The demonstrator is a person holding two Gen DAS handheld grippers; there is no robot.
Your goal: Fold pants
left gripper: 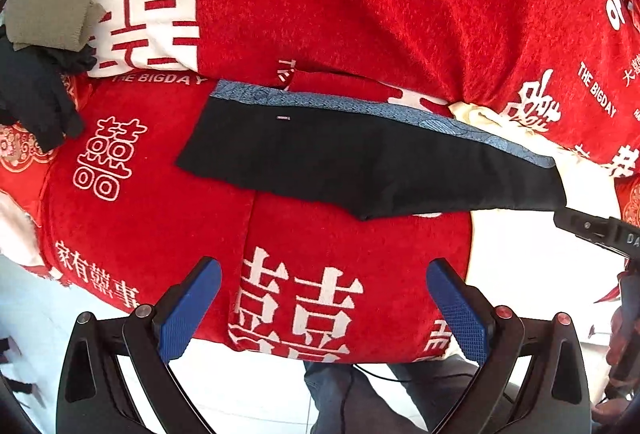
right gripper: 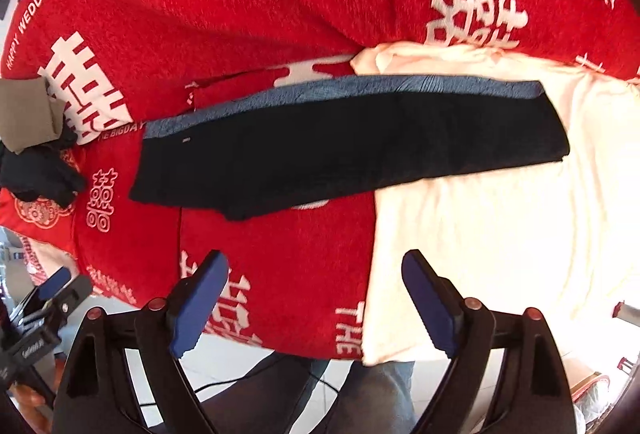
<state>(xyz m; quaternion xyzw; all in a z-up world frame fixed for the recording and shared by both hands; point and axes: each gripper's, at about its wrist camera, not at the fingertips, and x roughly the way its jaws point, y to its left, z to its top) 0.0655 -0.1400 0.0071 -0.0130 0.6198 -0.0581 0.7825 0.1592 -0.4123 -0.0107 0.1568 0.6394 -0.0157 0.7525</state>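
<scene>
Black pants (left gripper: pixel 360 158) with a blue patterned stripe along the far edge lie flat and lengthwise folded on the red bedspread (left gripper: pixel 304 14); they also show in the right wrist view (right gripper: pixel 340 150). My left gripper (left gripper: pixel 324 286) is open and empty, hovering over the near edge of the bed, short of the pants. My right gripper (right gripper: pixel 316 274) is open and empty, also near the bed's front edge, below the pants' middle. The right gripper's body shows at the right edge of the left wrist view (left gripper: pixel 600 230).
A grey-green folded garment (left gripper: pixel 48 6) and a dark crumpled garment (left gripper: pixel 36 94) lie at the far left of the bed. A cream cloth (right gripper: pixel 500 202) lies under the pants' right end. The person's legs (left gripper: pixel 360 394) and white floor are below the bed edge.
</scene>
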